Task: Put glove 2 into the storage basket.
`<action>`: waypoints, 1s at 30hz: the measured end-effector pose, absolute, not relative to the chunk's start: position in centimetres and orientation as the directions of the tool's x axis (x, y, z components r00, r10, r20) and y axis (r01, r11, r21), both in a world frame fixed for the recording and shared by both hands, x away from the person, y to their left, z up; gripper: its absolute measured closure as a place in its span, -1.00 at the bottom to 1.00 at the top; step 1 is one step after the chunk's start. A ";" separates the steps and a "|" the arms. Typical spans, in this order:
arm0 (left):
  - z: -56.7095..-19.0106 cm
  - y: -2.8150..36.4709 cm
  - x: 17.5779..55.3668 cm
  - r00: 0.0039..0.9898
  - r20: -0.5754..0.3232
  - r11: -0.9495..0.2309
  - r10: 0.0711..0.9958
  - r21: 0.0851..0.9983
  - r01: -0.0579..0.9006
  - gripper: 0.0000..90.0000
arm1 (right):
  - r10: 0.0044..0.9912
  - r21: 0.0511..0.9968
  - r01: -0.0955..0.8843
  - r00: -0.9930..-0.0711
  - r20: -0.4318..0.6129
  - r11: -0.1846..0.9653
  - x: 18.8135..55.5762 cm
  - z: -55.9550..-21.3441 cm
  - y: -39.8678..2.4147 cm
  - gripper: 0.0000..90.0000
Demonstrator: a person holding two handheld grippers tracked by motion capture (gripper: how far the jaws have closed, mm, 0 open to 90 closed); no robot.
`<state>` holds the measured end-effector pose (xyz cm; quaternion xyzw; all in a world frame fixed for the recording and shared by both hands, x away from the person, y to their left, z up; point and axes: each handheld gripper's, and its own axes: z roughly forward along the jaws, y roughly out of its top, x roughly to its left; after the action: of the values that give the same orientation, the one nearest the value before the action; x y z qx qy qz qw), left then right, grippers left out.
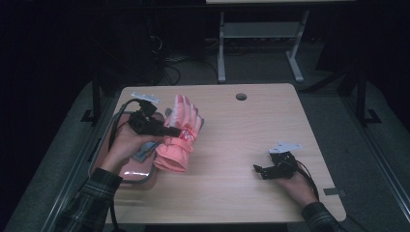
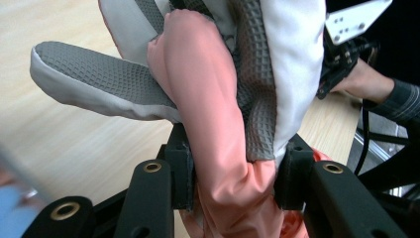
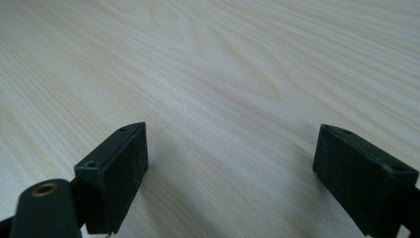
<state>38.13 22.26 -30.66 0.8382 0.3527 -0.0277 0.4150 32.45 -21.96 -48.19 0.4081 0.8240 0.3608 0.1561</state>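
The left gripper [image 1: 175,130] is clamped on a padded salmon-pink winter glove with grey textured palm [image 1: 180,133], held above the left part of the light wooden table [image 1: 241,145]. The right gripper [image 1: 257,169], jaws apart with nothing between them, rests low over bare tabletop, well apart from the glove.

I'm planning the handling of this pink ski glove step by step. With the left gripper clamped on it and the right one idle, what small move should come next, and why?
Probably bring the right gripper across the wooden table toward the glove. The left gripper is shut on its middle, holding it raised and tilted beside the pink tray, while the right gripper's jaws stand open over bare wood, well apart from it. A second grip would likely steady the cuff.
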 end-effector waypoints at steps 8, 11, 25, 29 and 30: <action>-28.4 26.9 37.8 0.709 -0.318 -0.360 0.629 0.690 0.628 0.31 | 0.785 0.722 0.560 -0.618 0.037 0.407 32.4 -48.2 -22.0 -0.71; -28.3 28.5 37.9 0.686 -0.314 -0.342 0.656 0.687 0.641 0.31 | 0.785 0.722 0.560 -0.618 0.037 0.406 32.4 -48.2 -22.0 -0.71; -32.0 33.9 38.7 0.587 -0.310 -0.322 0.748 0.605 0.729 0.31 | 0.785 0.722 0.560 -0.618 0.036 0.407 32.5 -48.2 -22.0 -0.71; -34.2 33.5 39.1 0.586 -0.312 -0.350 0.748 0.564 0.748 0.30 | 0.785 0.722 0.560 -0.618 0.037 0.407 32.5 -48.2 -22.0 -0.71; -34.6 33.4 39.2 0.590 -0.309 -0.361 0.746 0.557 0.748 0.29 | 0.785 0.722 0.560 -0.618 0.037 0.407 32.5 -48.2 -22.0 -0.71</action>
<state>39.19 33.44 -34.60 0.8250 0.4527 -0.0017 0.3384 32.46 -21.95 -48.19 0.4082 0.8241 0.3604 0.1562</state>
